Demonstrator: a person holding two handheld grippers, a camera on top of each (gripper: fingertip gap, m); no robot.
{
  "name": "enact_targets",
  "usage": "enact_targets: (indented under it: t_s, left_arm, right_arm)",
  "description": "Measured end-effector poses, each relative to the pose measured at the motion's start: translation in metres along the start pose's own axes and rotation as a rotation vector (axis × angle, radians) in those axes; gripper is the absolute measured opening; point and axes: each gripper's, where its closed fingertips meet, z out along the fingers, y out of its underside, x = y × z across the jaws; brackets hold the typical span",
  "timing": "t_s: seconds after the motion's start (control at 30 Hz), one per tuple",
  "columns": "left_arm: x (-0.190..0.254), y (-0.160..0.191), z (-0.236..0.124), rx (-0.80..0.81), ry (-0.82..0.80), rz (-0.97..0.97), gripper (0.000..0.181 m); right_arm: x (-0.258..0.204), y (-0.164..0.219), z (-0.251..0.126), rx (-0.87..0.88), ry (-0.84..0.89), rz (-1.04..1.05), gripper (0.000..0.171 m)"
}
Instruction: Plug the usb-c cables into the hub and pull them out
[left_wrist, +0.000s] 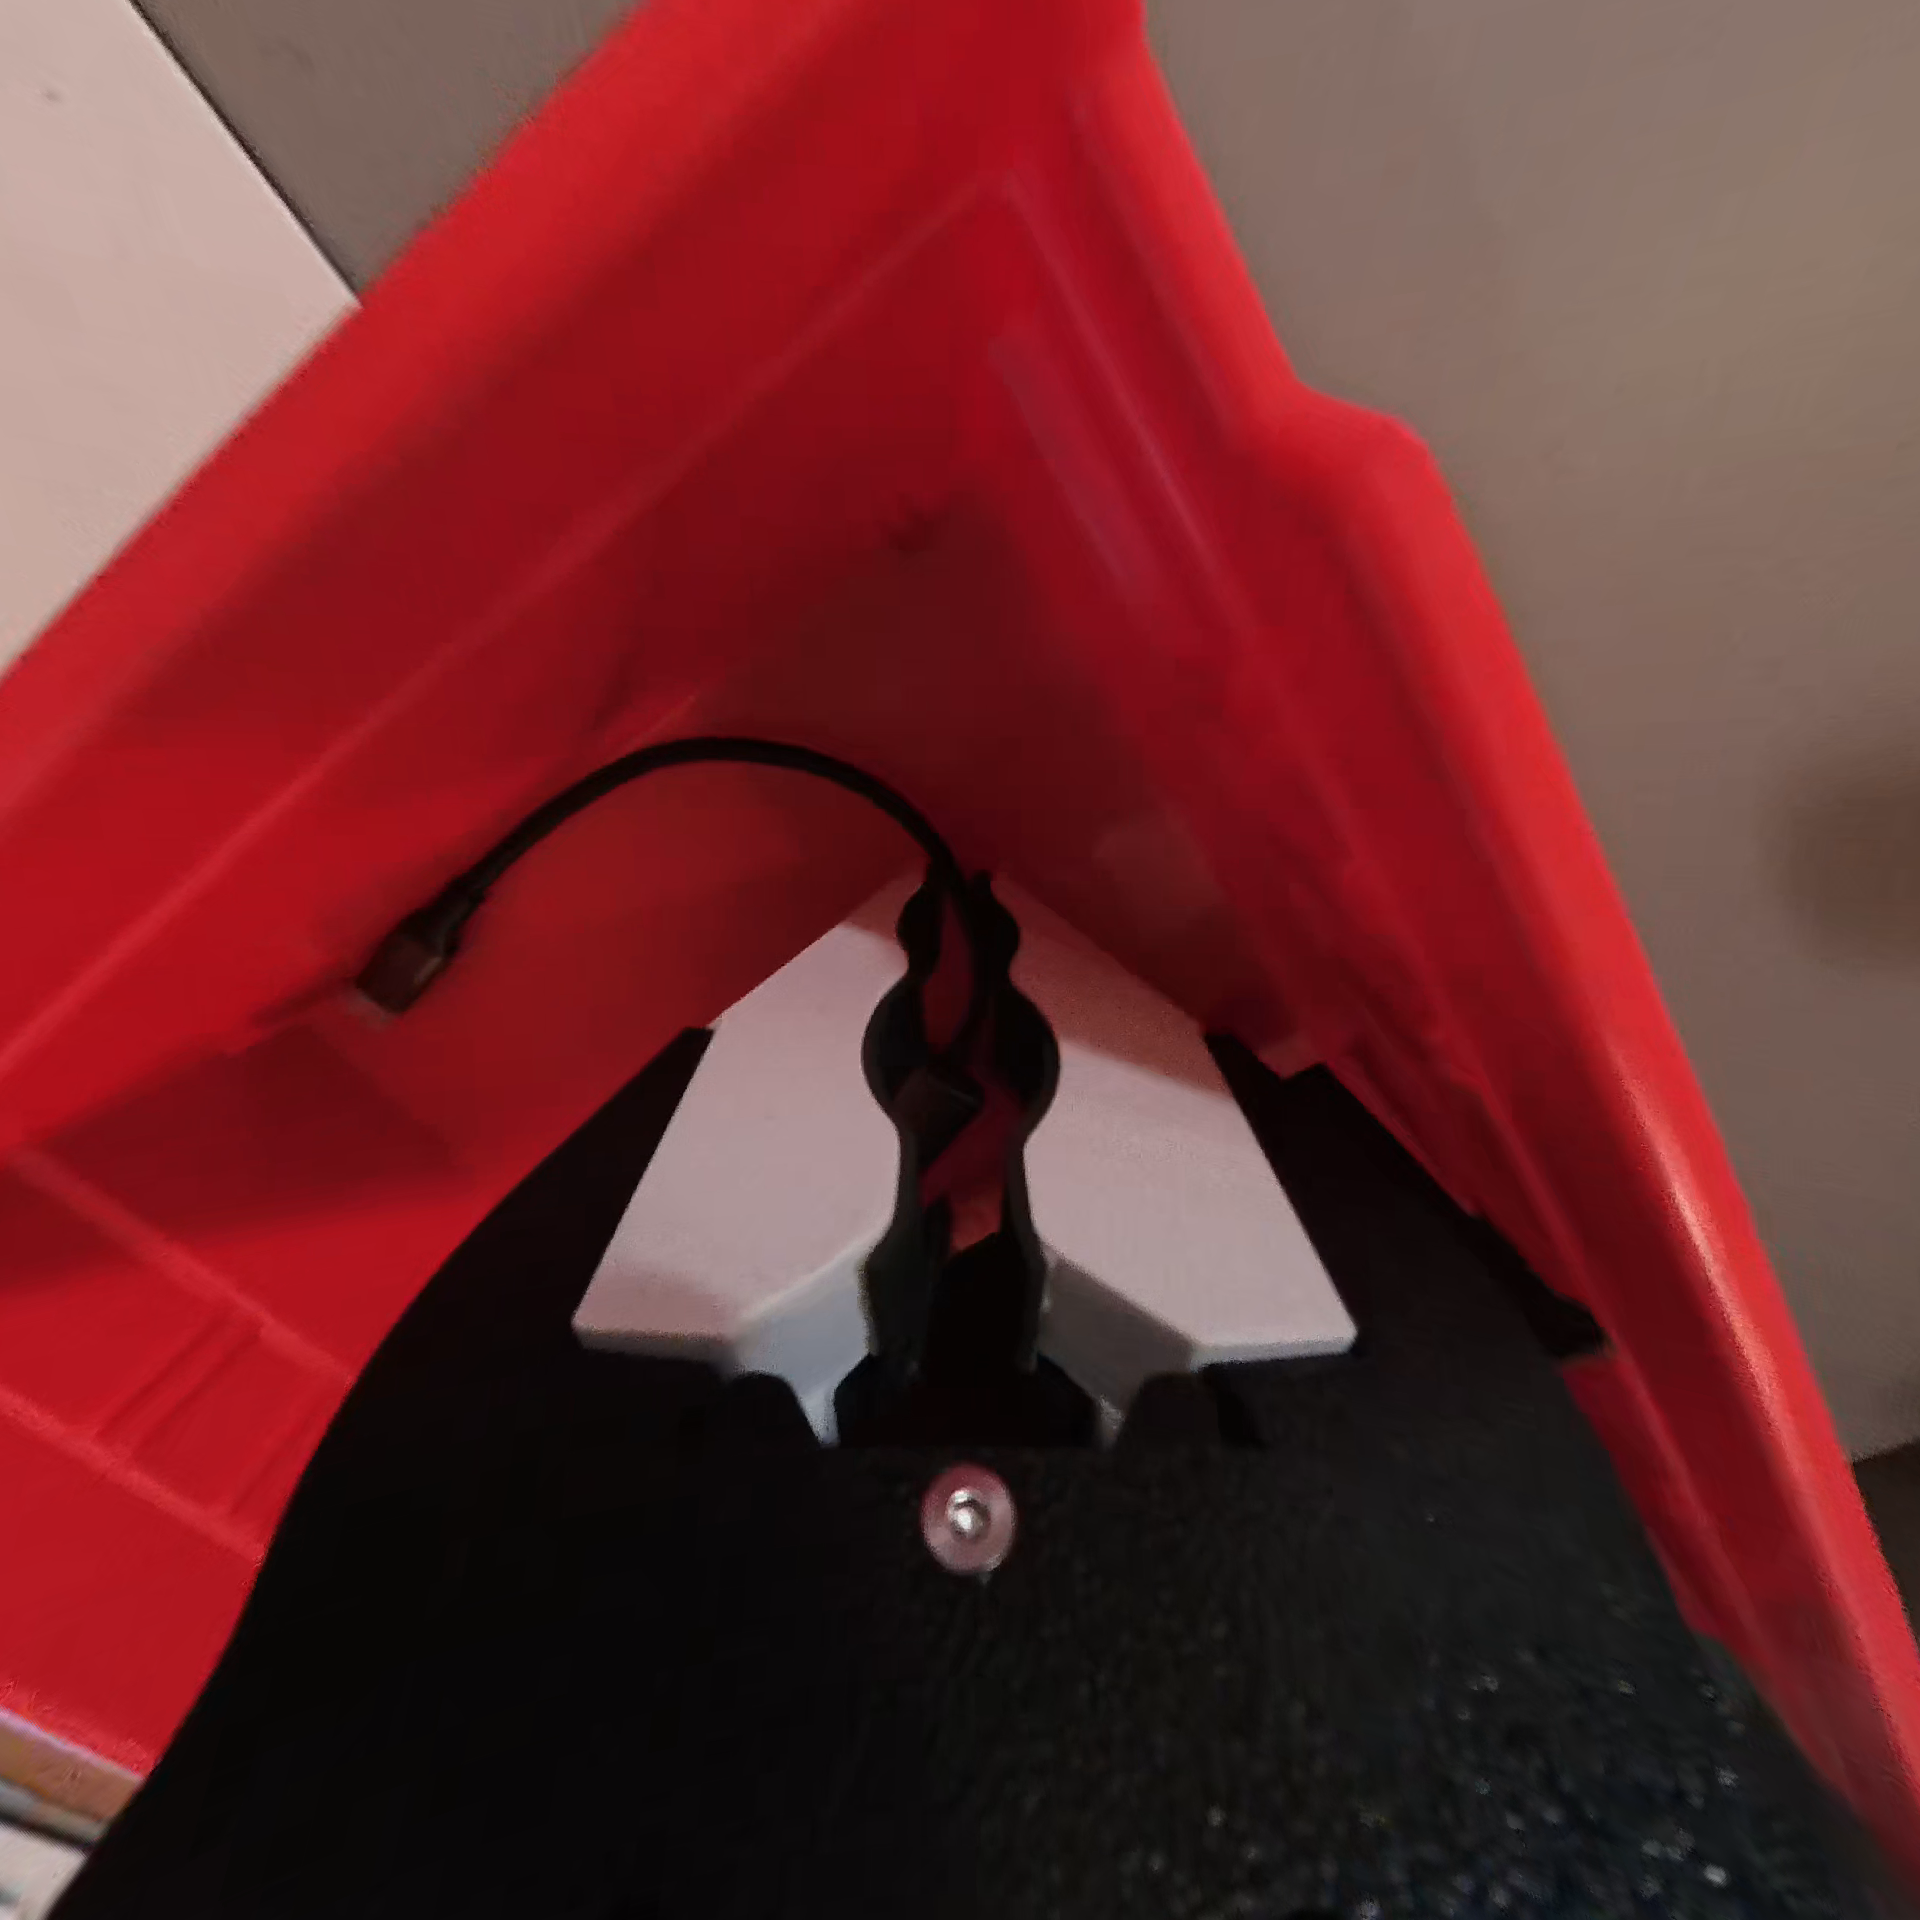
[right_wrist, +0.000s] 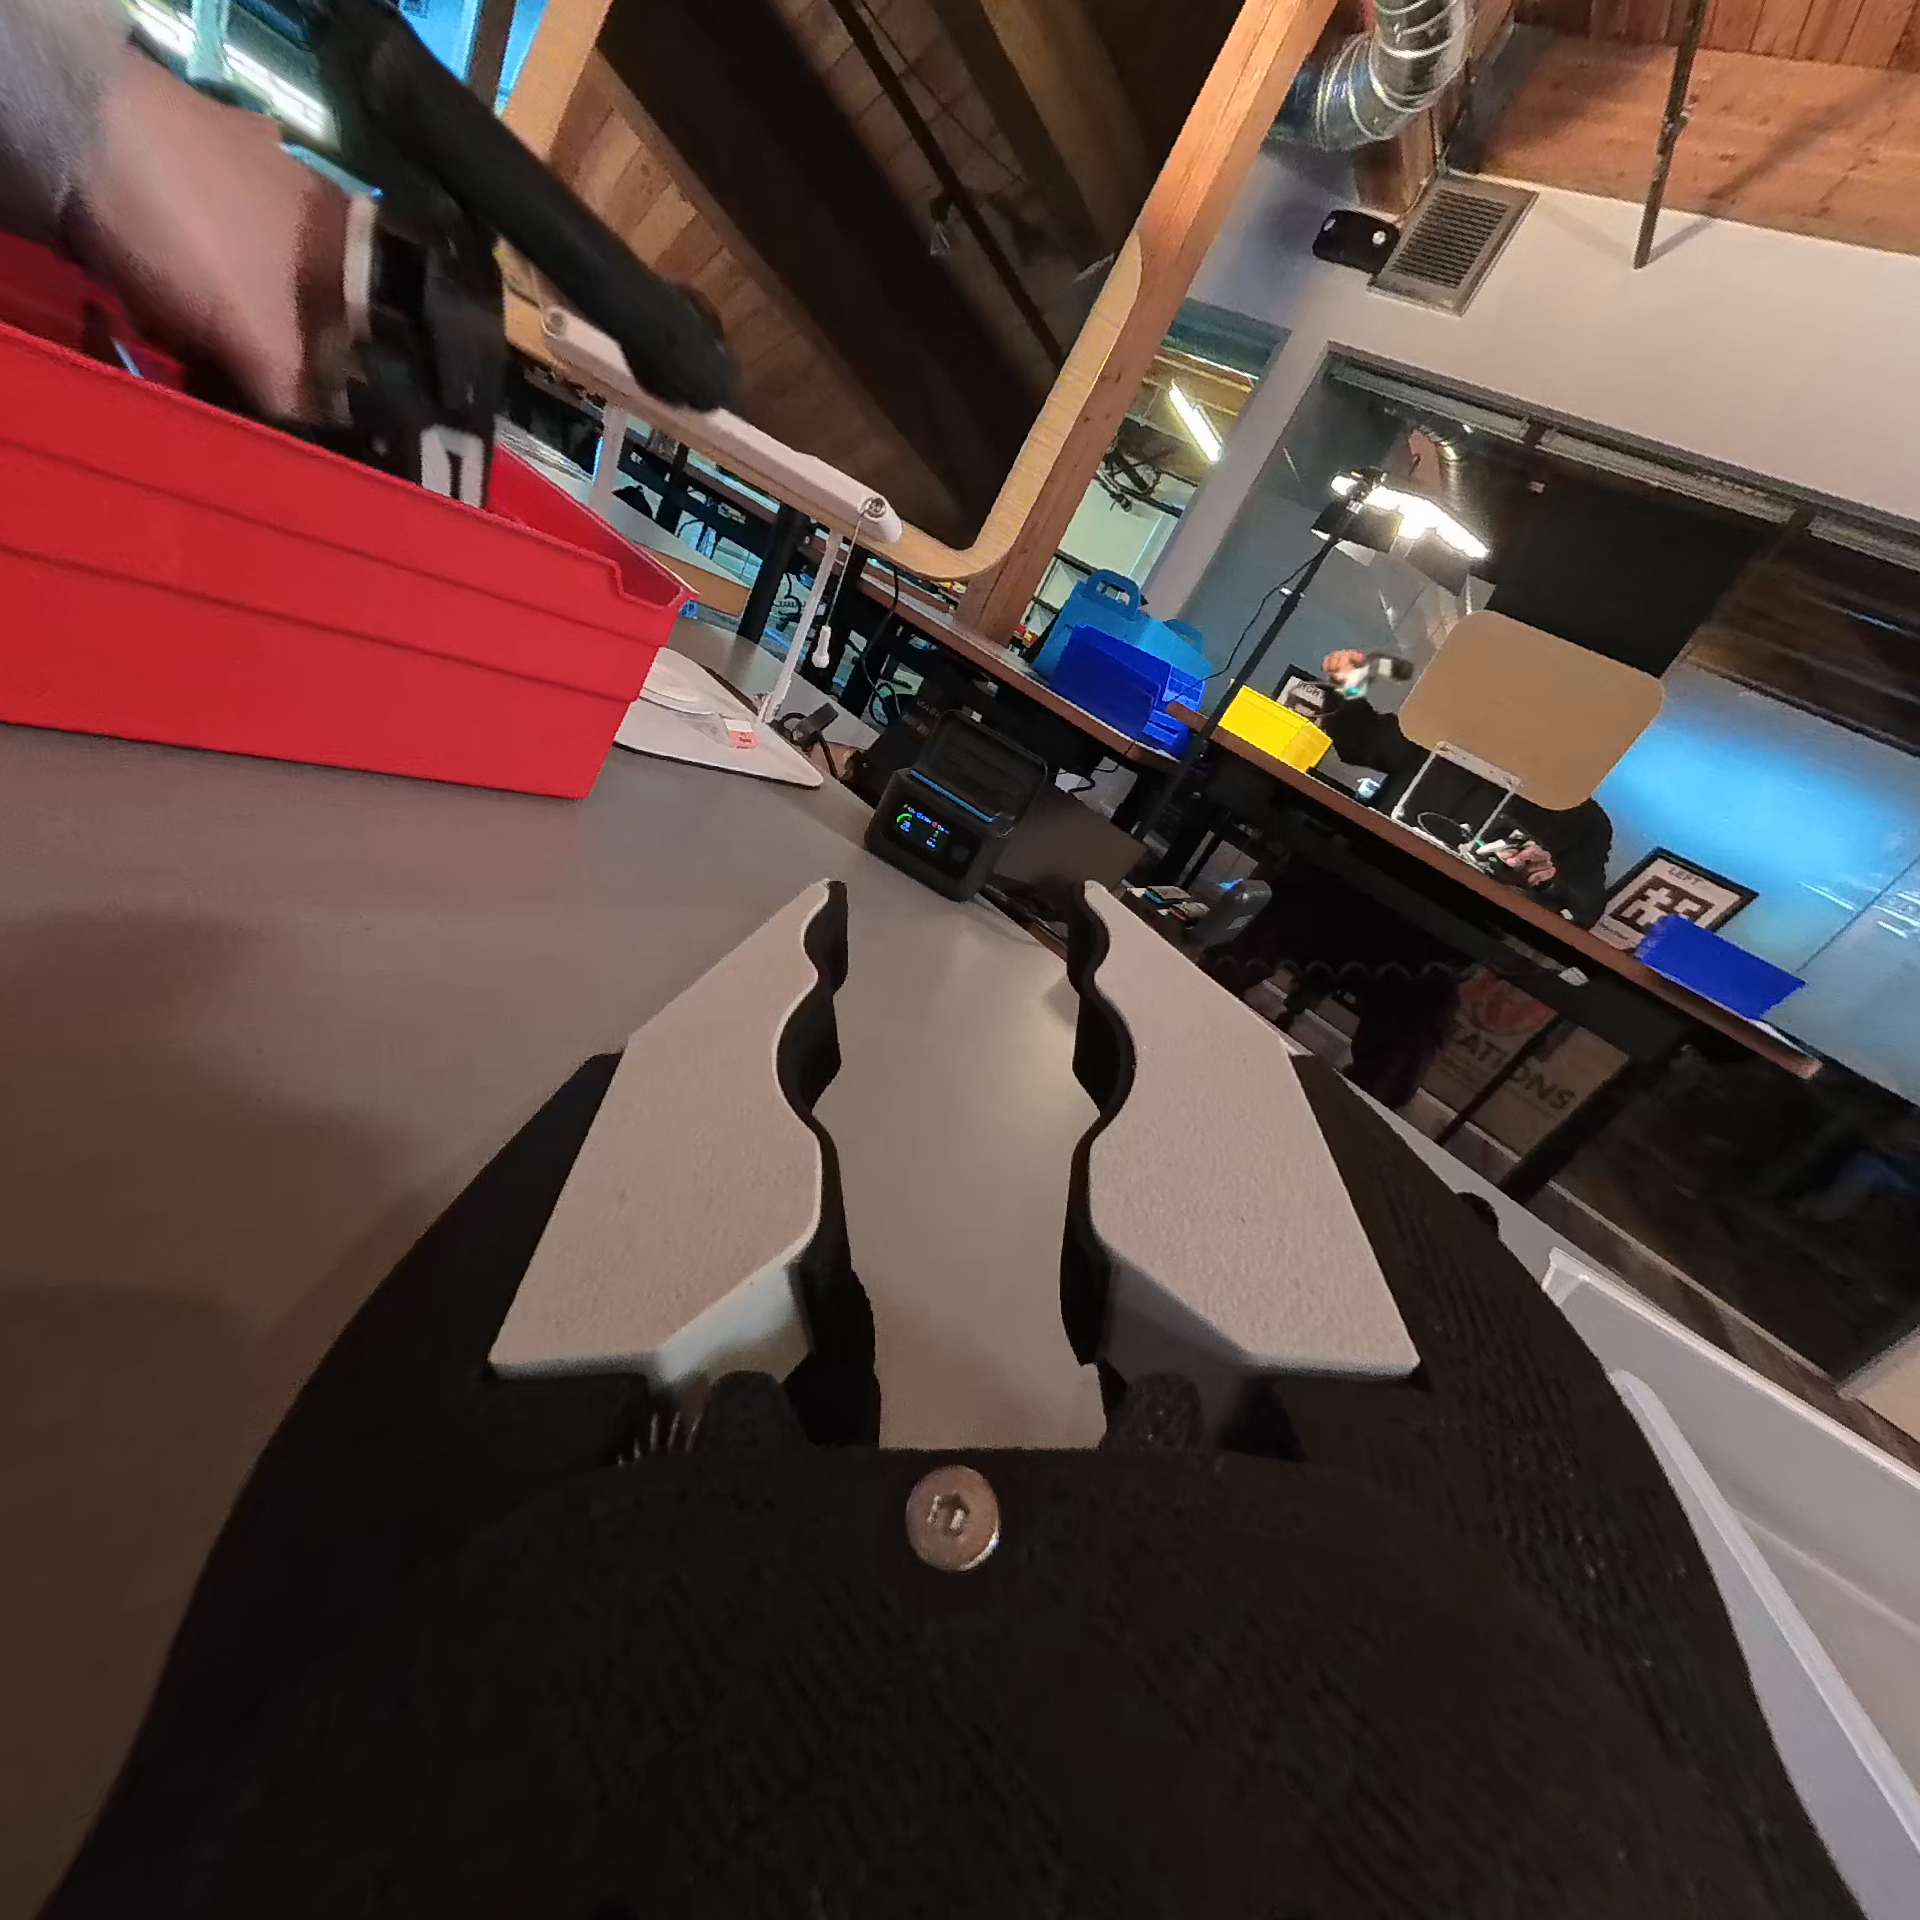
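Grey tabletop (right_wrist: 312, 935) stretches ahead of our right gripper (right_wrist: 956, 914), dull and bare between its fingers, in a workshop room with wooden ceiling beams, a silver duct and a wall vent overhead. Our right fingers (right_wrist: 707, 1143) are spread apart with nothing between them, only the table surface showing through the gap. Just beyond the fingertips sits a small black device with a lit screen (right_wrist: 935, 821) near the table's far edge. Up and left of the fingers stands a red bin (right_wrist: 312, 623), and past it a white mat (right_wrist: 717, 727). Farther off, to the right of the fingers, long brown tables carry blue bins (right_wrist: 1132, 655) and a yellow bin (right_wrist: 1273, 727), where a person's hand (right_wrist: 1527, 857) rests.

Over the red bin we see our left gripper (right_wrist: 457, 457), blurred, reaching down into it. From its own camera, the left gripper (left_wrist: 961, 914) is deep in a corner of the red bin (left_wrist: 727, 468), red walls closing in on both sides of the fingers. Its fingers (left_wrist: 904, 1143) are pressed nearly together, pinching a black usb-c cable (left_wrist: 727, 750) near the tips. From the tips the cable arches up and off to the left, its plug (left_wrist: 410, 961) hanging by the bin wall. We cannot see the hub.
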Motion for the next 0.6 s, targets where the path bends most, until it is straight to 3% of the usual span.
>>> enact_targets:
  t_s: [0.03,0.4,0.5,0.6]
  left_arm:
    - [-0.001,-0.002,-0.007,0.031,0.005,-0.009,0.004]
    - [-0.022,-0.01,-0.127,0.304,-0.147,-0.057,0.001]
    - [-0.01,-0.032,-0.176,0.487,-0.164,-0.014,0.001]
    - [0.031,-0.067,-0.217,0.681,-0.145,0.14,0.0]
  right_arm:
    - [0.0,0.0,0.0,0.0,0.0,0.001,0.041]
    - [0.002,0.0,0.0,-0.002,0.011,-0.011,0.038]
    - [0.005,-0.002,-0.001,0.004,0.03,-0.014,0.038]
    - [0.012,-0.004,-0.003,0.013,0.067,-0.021,0.037]
